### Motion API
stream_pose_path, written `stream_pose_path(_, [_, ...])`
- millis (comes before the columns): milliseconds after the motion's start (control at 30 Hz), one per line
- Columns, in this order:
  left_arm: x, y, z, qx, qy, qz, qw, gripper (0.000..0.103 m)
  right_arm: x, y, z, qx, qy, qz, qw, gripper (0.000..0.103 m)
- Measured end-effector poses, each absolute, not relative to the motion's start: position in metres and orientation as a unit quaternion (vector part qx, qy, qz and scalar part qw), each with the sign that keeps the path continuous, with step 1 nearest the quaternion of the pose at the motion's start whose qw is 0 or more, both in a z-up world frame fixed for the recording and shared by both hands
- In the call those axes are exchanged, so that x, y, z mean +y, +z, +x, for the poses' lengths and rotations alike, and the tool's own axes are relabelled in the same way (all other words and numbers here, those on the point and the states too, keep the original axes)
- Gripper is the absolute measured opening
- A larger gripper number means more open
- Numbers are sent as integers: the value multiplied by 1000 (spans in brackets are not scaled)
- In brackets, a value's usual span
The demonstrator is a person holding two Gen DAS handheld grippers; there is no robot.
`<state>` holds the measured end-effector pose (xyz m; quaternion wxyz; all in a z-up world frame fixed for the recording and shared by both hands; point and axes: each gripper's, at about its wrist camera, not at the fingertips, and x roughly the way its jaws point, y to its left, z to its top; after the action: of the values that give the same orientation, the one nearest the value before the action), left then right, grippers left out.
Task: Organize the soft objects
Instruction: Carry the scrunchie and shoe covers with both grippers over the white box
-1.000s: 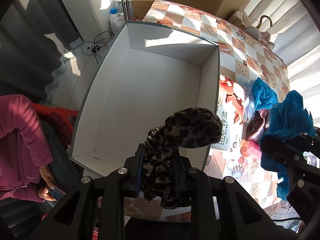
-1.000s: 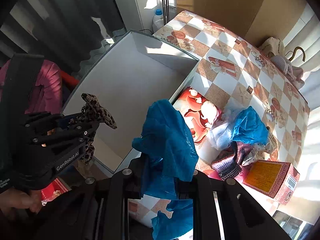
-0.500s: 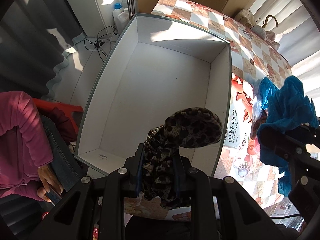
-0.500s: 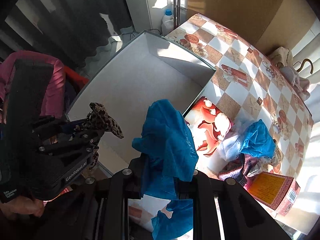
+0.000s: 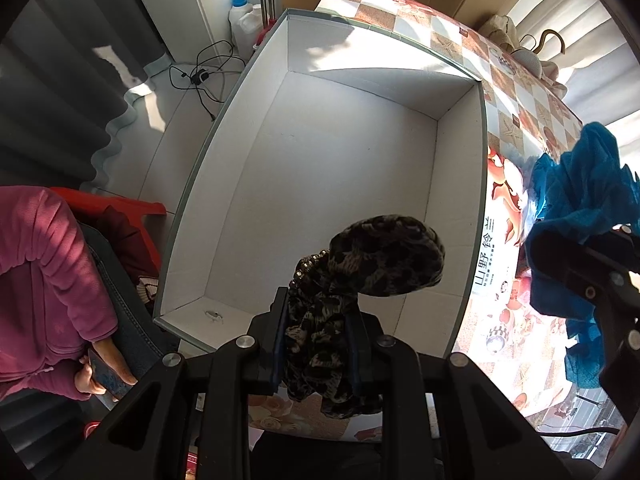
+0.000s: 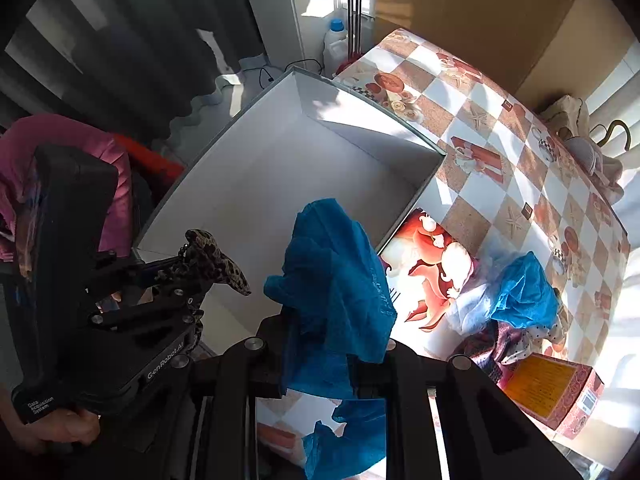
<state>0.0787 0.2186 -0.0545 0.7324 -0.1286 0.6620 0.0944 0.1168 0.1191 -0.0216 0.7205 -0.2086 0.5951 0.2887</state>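
My left gripper (image 5: 318,320) is shut on a leopard-print fabric piece (image 5: 372,264) and holds it over the near end of a large white open box (image 5: 340,152). It also shows in the right wrist view (image 6: 208,264). My right gripper (image 6: 320,332) is shut on a blue cloth (image 6: 336,276), held above the box's right wall (image 6: 408,216). The blue cloth also shows at the right of the left wrist view (image 5: 580,200). The box is empty inside.
The box lies on a table with a checkered cloth (image 6: 480,128). A pile of soft items with another blue cloth (image 6: 524,292) lies right of the box, beside a red carton (image 6: 556,392). A person in pink (image 5: 44,280) sits at the left.
Both grippers have moved left, carrying their cloths further over the box. Grips are unchanged.
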Motion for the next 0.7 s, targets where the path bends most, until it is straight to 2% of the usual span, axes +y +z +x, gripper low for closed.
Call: stream_pose_path(700, [225,-75,102,681,75,-110,720,26,133,-34,144,620,264,-177,718,21])
